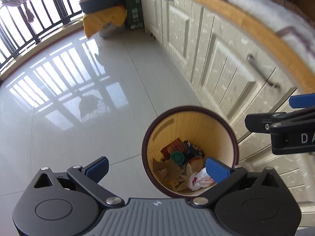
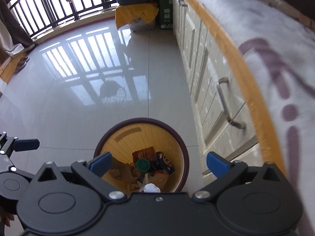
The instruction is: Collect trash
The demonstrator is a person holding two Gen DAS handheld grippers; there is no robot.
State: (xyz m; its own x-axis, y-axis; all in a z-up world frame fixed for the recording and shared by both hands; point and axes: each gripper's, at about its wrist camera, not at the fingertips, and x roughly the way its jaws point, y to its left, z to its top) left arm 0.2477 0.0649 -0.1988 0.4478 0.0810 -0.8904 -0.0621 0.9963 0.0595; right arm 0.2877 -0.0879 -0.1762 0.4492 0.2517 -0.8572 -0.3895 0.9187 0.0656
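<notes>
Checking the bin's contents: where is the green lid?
In both views the green lid lies near the middle of the bin, beside the red packet.

The right tool (image 2: pixel 158 162) hangs spread and empty over the littered bin (image 2: pixel 183 147).

The bin (image 1: pixel 190 151) stands on the floor (image 1: pixel 78 98) just beside the cabinet run (image 1: pixel 216 59), which lies to its right. In the bin lie a round lid (image 1: pixel 177 157), a crumpled bag (image 1: pixel 198 179) nearer the cameras than the lid, and torn card (image 1: pixel 167 170) left of the bag. Far beyond the bin, against the cabinet's end, stands a tall box (image 1: pixel 133 5) with a draped pile (image 1: pixel 102 13) to its left, and a railing (image 1: pixel 29 19) runs further left
</notes>
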